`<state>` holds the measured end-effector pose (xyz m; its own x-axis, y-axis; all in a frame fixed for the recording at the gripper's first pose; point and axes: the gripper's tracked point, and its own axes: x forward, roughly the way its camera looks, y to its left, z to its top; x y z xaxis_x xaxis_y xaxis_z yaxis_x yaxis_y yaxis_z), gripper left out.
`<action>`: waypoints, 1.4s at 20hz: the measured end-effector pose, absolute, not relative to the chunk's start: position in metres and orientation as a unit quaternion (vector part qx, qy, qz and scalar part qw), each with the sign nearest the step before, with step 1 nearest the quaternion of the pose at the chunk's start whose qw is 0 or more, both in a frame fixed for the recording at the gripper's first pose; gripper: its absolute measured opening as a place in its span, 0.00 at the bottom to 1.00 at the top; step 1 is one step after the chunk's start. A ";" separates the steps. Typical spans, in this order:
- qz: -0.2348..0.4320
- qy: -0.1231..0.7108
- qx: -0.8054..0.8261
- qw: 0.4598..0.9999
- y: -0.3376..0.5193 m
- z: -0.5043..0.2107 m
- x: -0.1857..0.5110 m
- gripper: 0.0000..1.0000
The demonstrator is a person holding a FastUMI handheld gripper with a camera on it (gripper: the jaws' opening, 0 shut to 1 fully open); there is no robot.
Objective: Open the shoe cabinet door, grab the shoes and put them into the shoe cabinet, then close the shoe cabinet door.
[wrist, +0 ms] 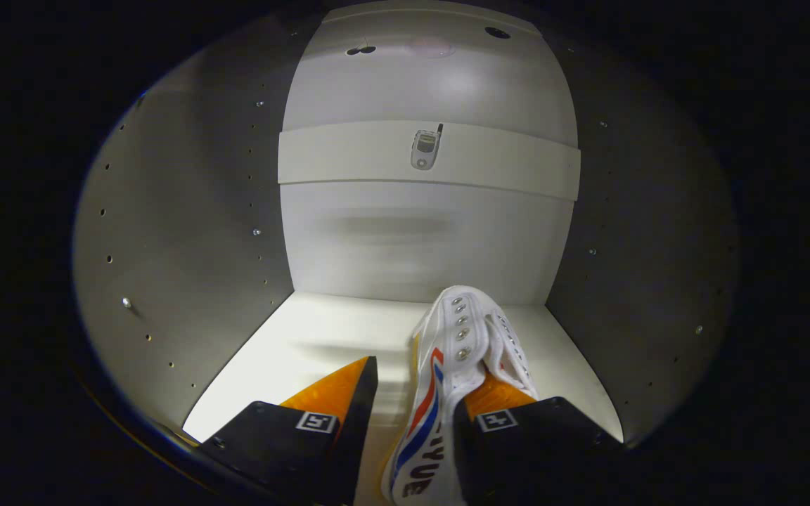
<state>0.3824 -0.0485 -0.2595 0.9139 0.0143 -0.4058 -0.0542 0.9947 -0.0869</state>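
I am looking into the white shoe cabinet (pixel 391 232), with both fingers reaching over its pale floor (pixel 313 337). A white shoe (pixel 458 337) with metal eyelets and a red and blue side stripe rests on that floor, toe toward the back wall. My gripper (pixel 429 372) is open. The right finger (pixel 493 400) sits inside the shoe's opening, against its side wall. The left finger (pixel 349 383) stands outside the shoe with a strip of floor showing between them. The shoe's heel is hidden below the fingers.
Grey side walls (pixel 187 246) with rows of peg holes close in on the left and right. A pale cross rail (pixel 349 151) spans the back wall and carries a small grey phone-shaped object (pixel 425 147). Bare floor lies left of the shoe.
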 end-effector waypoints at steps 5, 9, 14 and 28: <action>0.021 0.214 -0.052 0.975 -0.039 -0.261 0.372 0.99; 0.019 0.209 -0.038 0.977 -0.041 -0.252 0.368 1.00; 0.020 0.200 -0.045 0.979 -0.040 -0.242 0.350 0.98; 0.027 0.118 -0.019 0.993 -0.034 -0.144 0.210 0.98</action>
<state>0.2102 -0.0339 -0.1444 0.9709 0.0488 -0.2347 -0.0577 0.9979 -0.0309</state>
